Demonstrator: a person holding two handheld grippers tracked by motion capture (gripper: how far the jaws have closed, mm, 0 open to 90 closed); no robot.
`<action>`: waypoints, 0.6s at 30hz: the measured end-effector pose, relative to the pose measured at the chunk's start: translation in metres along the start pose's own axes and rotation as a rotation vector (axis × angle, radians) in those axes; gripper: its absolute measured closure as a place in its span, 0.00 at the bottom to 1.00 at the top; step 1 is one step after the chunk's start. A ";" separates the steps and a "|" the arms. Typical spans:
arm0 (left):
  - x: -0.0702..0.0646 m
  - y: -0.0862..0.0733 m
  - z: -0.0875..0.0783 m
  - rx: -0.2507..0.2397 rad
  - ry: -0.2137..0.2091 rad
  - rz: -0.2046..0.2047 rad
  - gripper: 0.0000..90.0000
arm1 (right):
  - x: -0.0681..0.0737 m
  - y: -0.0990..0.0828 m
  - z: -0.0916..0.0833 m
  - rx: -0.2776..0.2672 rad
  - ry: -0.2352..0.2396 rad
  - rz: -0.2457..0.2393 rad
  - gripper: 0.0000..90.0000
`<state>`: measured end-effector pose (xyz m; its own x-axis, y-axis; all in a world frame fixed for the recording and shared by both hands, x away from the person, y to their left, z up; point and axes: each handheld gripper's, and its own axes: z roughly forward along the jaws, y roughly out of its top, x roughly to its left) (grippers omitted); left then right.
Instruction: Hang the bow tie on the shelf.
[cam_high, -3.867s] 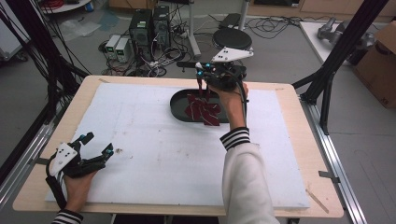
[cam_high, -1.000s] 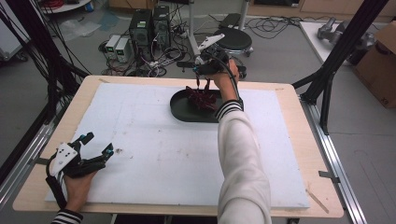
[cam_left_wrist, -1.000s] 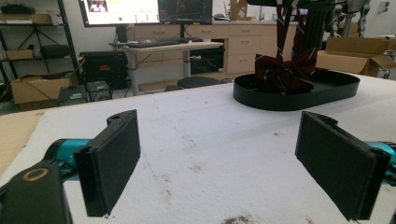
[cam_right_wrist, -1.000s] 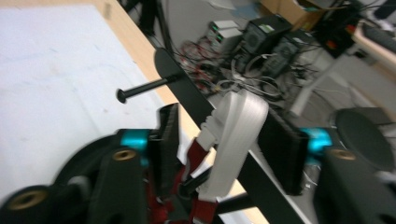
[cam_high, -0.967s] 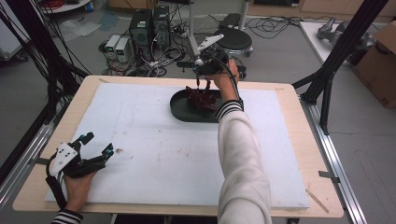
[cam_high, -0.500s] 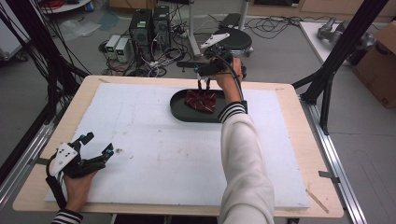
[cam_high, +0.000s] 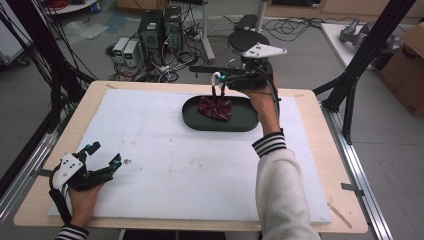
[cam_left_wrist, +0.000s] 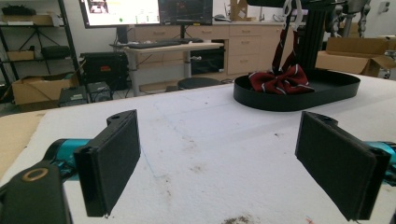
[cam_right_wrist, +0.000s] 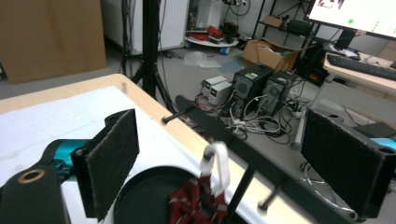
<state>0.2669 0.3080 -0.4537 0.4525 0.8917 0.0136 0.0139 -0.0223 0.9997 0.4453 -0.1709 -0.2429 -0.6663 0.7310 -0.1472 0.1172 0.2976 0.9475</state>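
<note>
The right tongs (cam_high: 223, 81) are in the upper middle of the high view. They are wide open, they have just been opening, and nothing is between them. Right in front of them is a white hook (cam_high: 216, 79). It sits on a thin black bar (cam_high: 200, 69) that sticks out over the far edge of the surface (cam_high: 165, 165).

Two dark red straps hang down from the hook to a red bow tie (cam_high: 215, 108) with thin pale stripes. The bow tie lies bunched in a black oval tray (cam_high: 245, 122), a bit above the middle of that view. In the left tongs' view, the tray and bow tie are in the upper right.

The left tongs (cam_high: 105, 153) are in the lower left of the high view. They are wide open and hold nothing, and they rest low on the white surface, well apart from the tray.

I think the job is to hang the bow tie on the bar. The hook looks to be on the bar and the tongs have let go, so that part seems done. The bow itself is not lifted out of the tray, so it may need to hang free.

I cannot read any words. The screens at the back show bright shapes, but any letters on them are too small.
</note>
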 end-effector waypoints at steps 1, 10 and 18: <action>0.000 0.000 0.000 0.000 0.000 0.000 0.16 | 0.001 -0.003 -0.006 -0.010 -0.002 -0.001 0.12; 0.000 0.000 0.000 -0.001 -0.001 0.001 0.16 | 0.023 -0.036 -0.068 -0.092 0.025 0.026 0.12; 0.000 0.000 -0.001 -0.010 0.000 0.005 0.16 | 0.046 -0.082 -0.114 -0.160 -0.035 0.055 0.12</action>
<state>0.2659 0.3079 -0.4540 0.4527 0.8915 0.0182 0.0025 -0.0217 0.9998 0.3212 -0.2318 -0.2948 -0.6355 0.7654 -0.1015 0.0318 0.1574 0.9870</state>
